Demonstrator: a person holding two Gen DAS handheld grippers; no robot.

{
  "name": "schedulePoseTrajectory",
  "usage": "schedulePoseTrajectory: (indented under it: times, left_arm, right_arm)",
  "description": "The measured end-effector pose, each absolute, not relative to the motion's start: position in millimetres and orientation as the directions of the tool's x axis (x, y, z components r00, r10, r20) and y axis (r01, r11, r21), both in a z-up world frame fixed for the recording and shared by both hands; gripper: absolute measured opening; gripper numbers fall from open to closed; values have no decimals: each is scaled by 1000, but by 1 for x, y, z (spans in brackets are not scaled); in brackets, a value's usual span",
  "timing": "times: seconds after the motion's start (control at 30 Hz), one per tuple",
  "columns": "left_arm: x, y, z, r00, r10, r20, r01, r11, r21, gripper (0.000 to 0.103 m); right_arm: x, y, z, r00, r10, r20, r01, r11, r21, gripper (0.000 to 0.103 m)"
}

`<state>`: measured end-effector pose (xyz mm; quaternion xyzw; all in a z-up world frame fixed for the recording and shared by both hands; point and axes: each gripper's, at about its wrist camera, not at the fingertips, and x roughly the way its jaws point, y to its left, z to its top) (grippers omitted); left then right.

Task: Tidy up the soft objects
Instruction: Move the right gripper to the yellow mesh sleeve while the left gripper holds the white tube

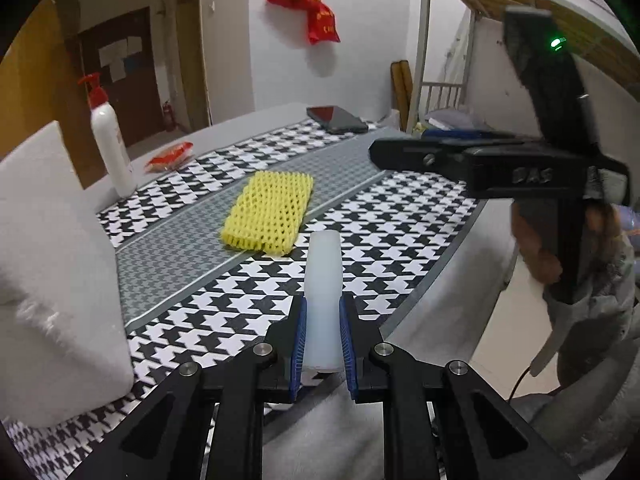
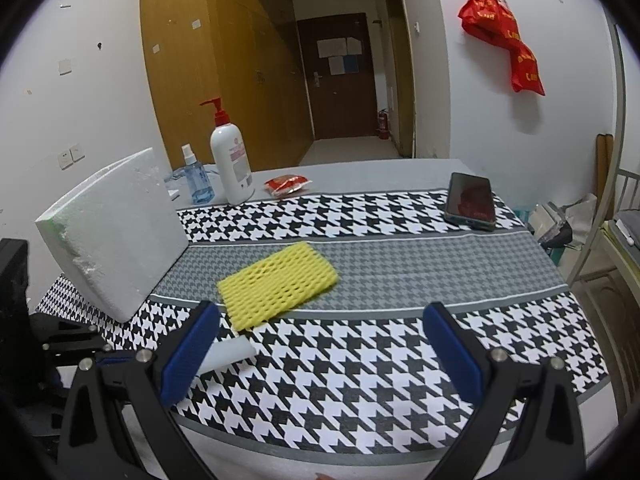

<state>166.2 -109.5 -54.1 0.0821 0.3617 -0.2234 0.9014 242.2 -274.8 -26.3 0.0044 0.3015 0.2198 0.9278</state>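
Foam strip clamped in left gripper, long axis pointing far; mesh just beyond (slightly left). Right gripper wide open, empty.

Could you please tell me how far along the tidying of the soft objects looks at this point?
Nothing looks sorted yet. The left gripper is shut on a white foam piece. The right gripper is open and holds nothing. The yellow foam net and foam block remain on the table.
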Motion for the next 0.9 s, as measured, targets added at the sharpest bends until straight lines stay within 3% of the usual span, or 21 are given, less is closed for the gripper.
schedulePoseTrajectory:
  times: [0.47,0.83,0.9]
  left_arm:
    - [163,-80,-45,751,-179,-636,257,966,32,18]
    - [170,-66,-56,778,-81,-623,134,990,39,18]
    - [170,-64,-57,780,-79,-621,125,992,30,18]
  right_arm:
    - [260,-236,-37,654,472,-591,-508,853,119,102]
    - [282,-198,-55,566,470,-678,-561,822,102,102]
    - [287,-191,-58,557,455,-695,-561,823,89,97]
